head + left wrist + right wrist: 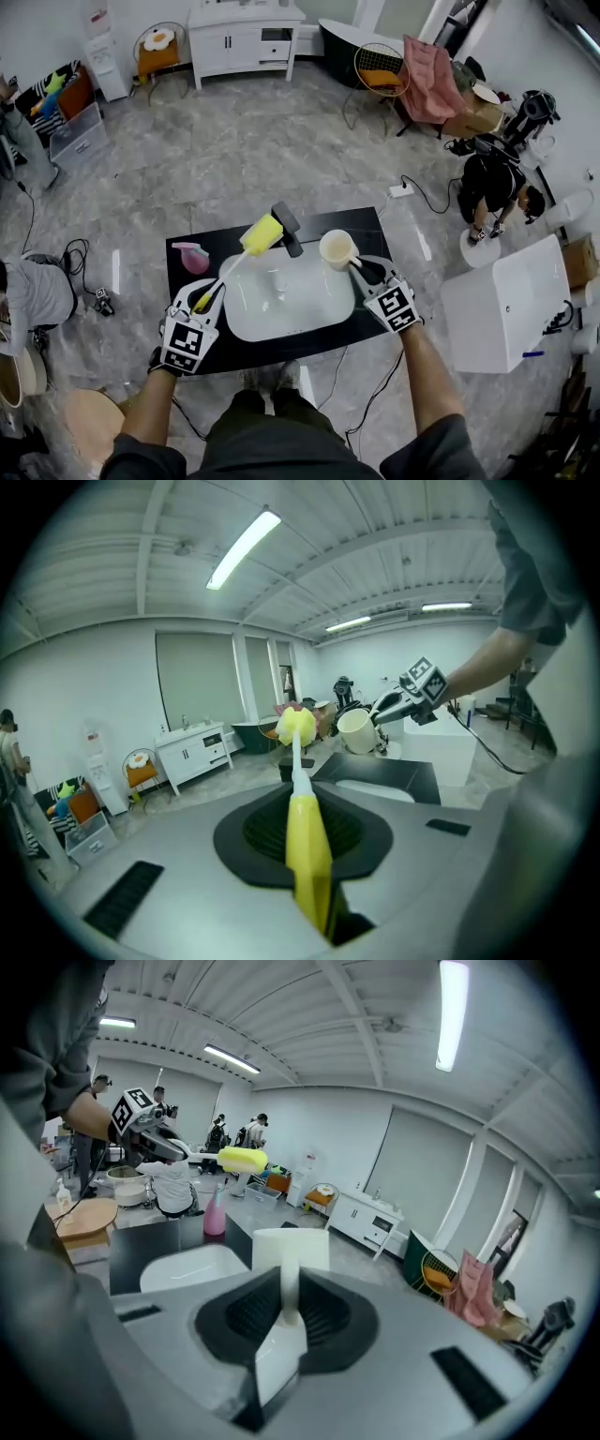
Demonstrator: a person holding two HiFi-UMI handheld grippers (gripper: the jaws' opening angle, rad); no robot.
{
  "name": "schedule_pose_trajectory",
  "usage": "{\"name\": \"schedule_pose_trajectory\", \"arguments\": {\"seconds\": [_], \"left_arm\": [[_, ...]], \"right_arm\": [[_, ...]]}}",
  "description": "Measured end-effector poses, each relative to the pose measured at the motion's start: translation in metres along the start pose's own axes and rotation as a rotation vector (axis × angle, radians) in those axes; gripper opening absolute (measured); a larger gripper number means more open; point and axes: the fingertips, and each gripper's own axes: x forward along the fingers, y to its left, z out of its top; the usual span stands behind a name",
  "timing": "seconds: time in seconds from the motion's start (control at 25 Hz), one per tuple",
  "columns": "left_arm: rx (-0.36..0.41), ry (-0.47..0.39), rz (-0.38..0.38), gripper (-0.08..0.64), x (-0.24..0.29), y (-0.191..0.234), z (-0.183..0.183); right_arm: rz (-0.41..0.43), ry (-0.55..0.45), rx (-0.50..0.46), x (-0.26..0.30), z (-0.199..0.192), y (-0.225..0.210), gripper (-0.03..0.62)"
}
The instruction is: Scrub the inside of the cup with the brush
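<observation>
1. No words, names or numbers can be read anywhere in these pictures.
2. The left gripper (210, 296) has a left cube (190, 342) on it. The cube shows black and white squares, like a little puzzle. They are not letters.
3. The right gripper (362, 269) has a right cube (395, 307) with the same kind of black and white squares. They are not letters or numbers either.
4. The pink bottle (192, 257) on the black table (281, 349) is too small and blurry to tell if it has a label.
</observation>
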Motion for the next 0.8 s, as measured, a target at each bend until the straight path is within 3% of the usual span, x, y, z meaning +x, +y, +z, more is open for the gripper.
{"name": "schedule_pose_trajectory", "arguments": {"seconds": [0.36,0.8], "left_arm": [[0.145,-0.055,-0.140,0.031,0.002,-0.025,0.069],[0.334,0.060,-0.276,0.031,0.017,-0.044,0.084]], "right_arm": [[0.024,-0.025,-0.137,-0.021,0.069,-0.006,0.046],[0.084,0.019,-0.274,-0.021,0.105,0.005,0.046]]}}
